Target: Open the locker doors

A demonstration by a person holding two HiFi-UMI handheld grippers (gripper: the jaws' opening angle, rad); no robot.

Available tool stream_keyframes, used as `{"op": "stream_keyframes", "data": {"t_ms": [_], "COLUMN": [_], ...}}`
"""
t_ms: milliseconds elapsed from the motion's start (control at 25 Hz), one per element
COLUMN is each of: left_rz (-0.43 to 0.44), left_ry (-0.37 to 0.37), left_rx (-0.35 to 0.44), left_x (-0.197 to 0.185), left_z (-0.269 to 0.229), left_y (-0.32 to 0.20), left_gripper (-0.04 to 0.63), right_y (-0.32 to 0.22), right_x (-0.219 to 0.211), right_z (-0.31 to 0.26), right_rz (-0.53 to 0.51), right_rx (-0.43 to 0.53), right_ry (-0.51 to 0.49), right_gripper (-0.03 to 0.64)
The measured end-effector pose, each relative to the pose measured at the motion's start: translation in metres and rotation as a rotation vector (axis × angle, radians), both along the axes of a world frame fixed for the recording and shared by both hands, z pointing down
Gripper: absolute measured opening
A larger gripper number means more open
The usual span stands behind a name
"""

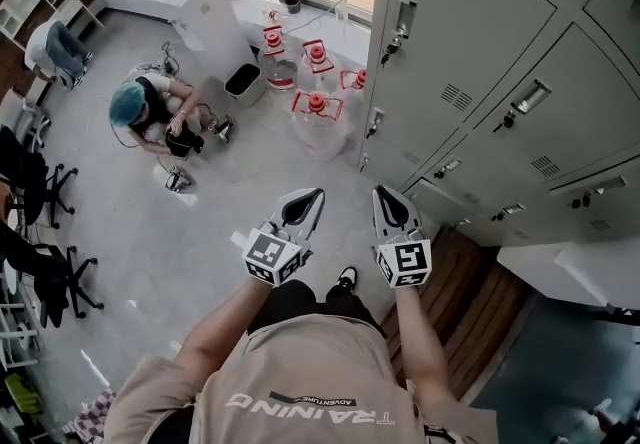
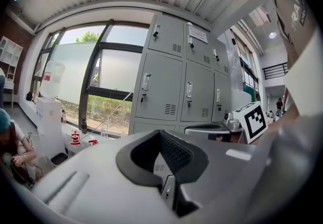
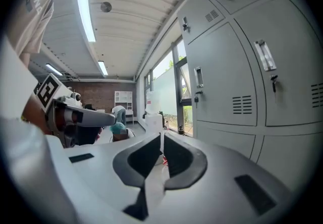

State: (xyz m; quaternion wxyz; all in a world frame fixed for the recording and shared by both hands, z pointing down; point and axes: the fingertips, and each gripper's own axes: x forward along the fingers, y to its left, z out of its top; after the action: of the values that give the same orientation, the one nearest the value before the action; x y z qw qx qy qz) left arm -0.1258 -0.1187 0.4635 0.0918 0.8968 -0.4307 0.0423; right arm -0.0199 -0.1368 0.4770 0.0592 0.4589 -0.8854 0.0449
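Note:
A bank of grey metal lockers fills the right of the head view, every door closed, with latch handles on the doors. My left gripper and right gripper hover side by side in front of my body, short of the lockers and touching nothing. Both are shut and empty. The left gripper view shows its jaws pointing at the locker fronts a few steps away. Past the right gripper's jaws, the lockers run along the right.
A person in a teal cap crouches on the floor at the left. Several large water bottles stand by the lockers' near corner, a water dispenser behind them. Office chairs line the left edge. A white tabletop lies at the right.

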Motion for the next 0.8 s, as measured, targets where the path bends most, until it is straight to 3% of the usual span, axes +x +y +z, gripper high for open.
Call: {"op": "stream_keyframes", "data": {"t_ms": [240,480,800], "left_rz": [-0.01,0.065,0.115], "left_ry": [0.032,0.05,0.011], "left_rx": [-0.022,-0.026,-0.106], "left_x": [-0.001,-0.011,-0.01], "left_z": [0.026,0.047,0.114], "left_y": [-0.065,-0.129,-0.197], "left_gripper": [0.006,0.006,0.006], "right_y": [-0.068,-0.132,-0.21], "right_x": [-0.012,-0.028,-0.018], "right_z": [0.029,0.067,0.148], "right_rz": [0.025,0.112,0.271], "right_rx": [-0.057,-0.096,-0.145], "right_ry": [0.011,0.079,-0.004], "right_gripper": [0.011,0.012,0.012]}}
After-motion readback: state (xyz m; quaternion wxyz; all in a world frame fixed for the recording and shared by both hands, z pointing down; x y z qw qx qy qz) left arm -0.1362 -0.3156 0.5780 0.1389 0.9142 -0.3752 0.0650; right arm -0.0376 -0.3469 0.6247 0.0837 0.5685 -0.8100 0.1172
